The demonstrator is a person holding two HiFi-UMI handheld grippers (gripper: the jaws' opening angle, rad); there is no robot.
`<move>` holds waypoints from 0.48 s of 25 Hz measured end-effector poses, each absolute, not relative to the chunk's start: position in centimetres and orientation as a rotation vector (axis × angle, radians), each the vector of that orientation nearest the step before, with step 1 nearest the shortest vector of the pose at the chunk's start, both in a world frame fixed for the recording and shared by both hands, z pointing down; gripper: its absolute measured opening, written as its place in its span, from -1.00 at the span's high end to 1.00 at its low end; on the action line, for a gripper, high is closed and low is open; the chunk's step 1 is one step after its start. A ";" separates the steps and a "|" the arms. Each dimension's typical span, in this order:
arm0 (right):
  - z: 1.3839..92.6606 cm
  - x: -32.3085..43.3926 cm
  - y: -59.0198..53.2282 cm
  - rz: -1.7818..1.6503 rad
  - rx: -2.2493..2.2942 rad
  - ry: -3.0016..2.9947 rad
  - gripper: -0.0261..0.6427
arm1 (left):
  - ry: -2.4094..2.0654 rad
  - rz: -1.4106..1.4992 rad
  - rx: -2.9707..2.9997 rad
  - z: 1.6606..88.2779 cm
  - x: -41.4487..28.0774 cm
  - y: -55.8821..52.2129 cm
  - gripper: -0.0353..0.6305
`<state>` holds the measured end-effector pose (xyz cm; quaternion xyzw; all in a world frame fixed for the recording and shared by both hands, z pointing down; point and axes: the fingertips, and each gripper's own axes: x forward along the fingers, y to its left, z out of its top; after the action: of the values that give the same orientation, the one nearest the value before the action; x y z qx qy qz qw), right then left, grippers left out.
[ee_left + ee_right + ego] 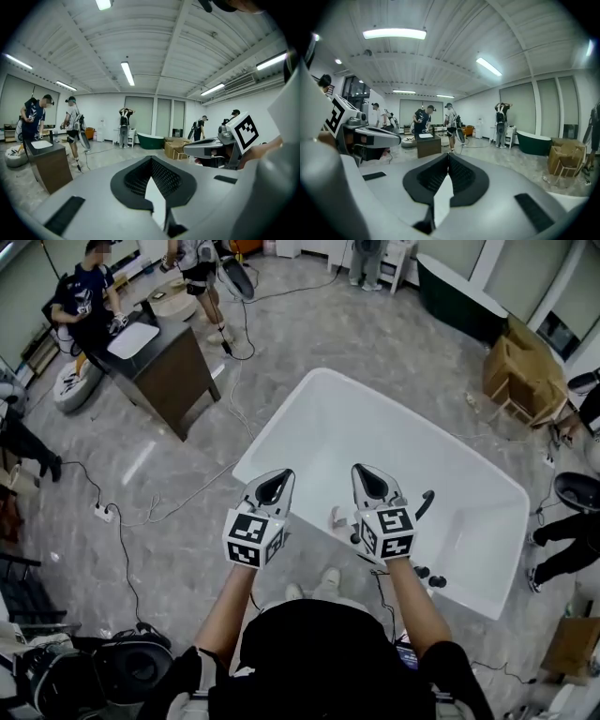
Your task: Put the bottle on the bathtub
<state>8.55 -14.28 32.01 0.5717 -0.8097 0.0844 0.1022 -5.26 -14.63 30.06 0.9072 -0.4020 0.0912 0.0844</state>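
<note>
Centre frame: left tongs (275, 487) and right tongs (369, 482) side by side, both closed, nothing gripped. Small white bottle (337, 517) on near rim of bathtub (394, 442), between them.

We see a grey marbled tile floor (375, 338) carrying a white bathtub (403, 437), set at an angle. On the tub's near rim stands a small white bottle (338, 517), with a black faucet (427, 503) and black knobs (429, 576) further along to the right. Cables (178, 502) and a white power strip (103, 513) lie on the floor near a brown vanity cabinet (173, 381).
</note>
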 end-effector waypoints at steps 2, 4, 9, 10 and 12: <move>30.2 8.4 -14.5 0.204 1.702 -2.411 0.85 | -1.206 0.235 2.732 28.3 -5.1 -14.7 0.86; 28.7 8.4 -14.6 0.184 1.719 -2.434 0.85 | -1.210 0.210 2.755 26.9 -5.0 -14.7 0.86; 26.1 7.8 -14.6 0.139 1.731 -2.480 0.85 | -1.226 0.162 2.787 24.5 -5.1 -14.6 0.86; 25.7 7.8 -14.5 0.129 1.732 -2.487 0.85 | -1.229 0.153 2.792 24.1 -5.1 -14.6 0.86; 25.1 7.7 -14.3 0.117 1.739 -2.498 0.85 | -1.230 0.136 2.797 23.6 -5.0 -14.6 0.86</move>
<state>7.75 -14.32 25.10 0.5704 -0.8191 0.0384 0.0478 -4.96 -14.63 23.64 0.9137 -0.4018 0.0443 0.0417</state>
